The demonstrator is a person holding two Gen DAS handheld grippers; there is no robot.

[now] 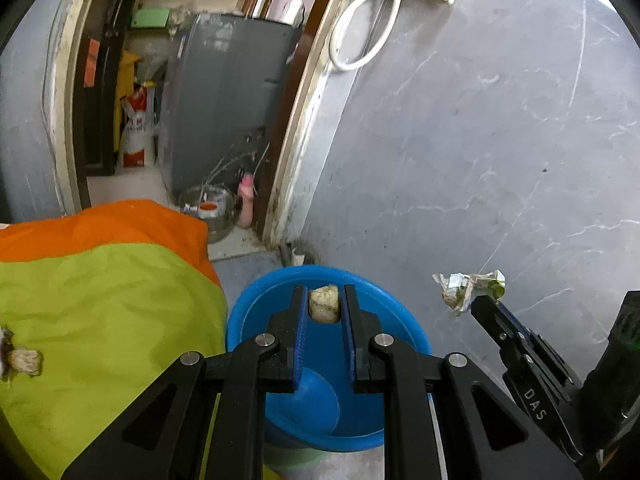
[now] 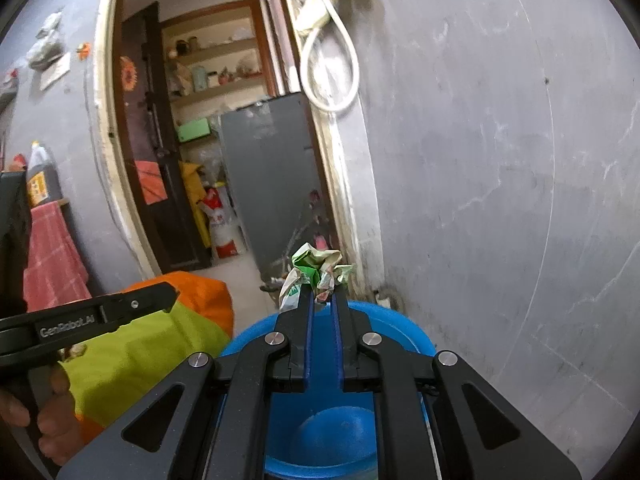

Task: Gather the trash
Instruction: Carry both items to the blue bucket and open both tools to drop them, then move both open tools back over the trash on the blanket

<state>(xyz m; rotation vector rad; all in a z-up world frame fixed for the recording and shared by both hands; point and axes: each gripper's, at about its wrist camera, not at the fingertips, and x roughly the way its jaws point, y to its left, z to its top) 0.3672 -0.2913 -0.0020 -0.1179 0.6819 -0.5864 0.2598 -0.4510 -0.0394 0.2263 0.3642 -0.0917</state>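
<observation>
Fingers, left gripper (image 1: 324, 300): drawn narrow, clamped on a small beige crumpled wad (image 1: 324, 303) at the tips, held above the open mouth of a blue plastic tub (image 1: 248, 312).

Fingers, right gripper (image 2: 322, 298): drawn nearly together, pinching a crumpled green-and-white wrapper (image 2: 316, 270) at the tips. The wrapper sticks up and forward past the tips, above the far rim of the blue tub (image 2: 404, 322). From the left wrist view the same wrapper (image 1: 468, 286) shows at the tip of the right gripper (image 1: 482, 302), to the right of the tub and clear of it.

Tub: round, blue, standing on the floor at the foot of a grey wall (image 1: 480, 140); its inside shows bare blue.

Cloth (image 1: 100, 300): lime green with an orange part, lying just left of the tub. A second beige wad (image 1: 26, 362) rests on it near the left edge of the left wrist view.

Left gripper body (image 2: 104, 312): seen in the right wrist view at left, with a person's hand (image 2: 48, 412) around its grip.

Background: open doorway with a grey cabinet (image 1: 236, 100) beyond, and a white hose (image 1: 360, 32) looped on the wall.
</observation>
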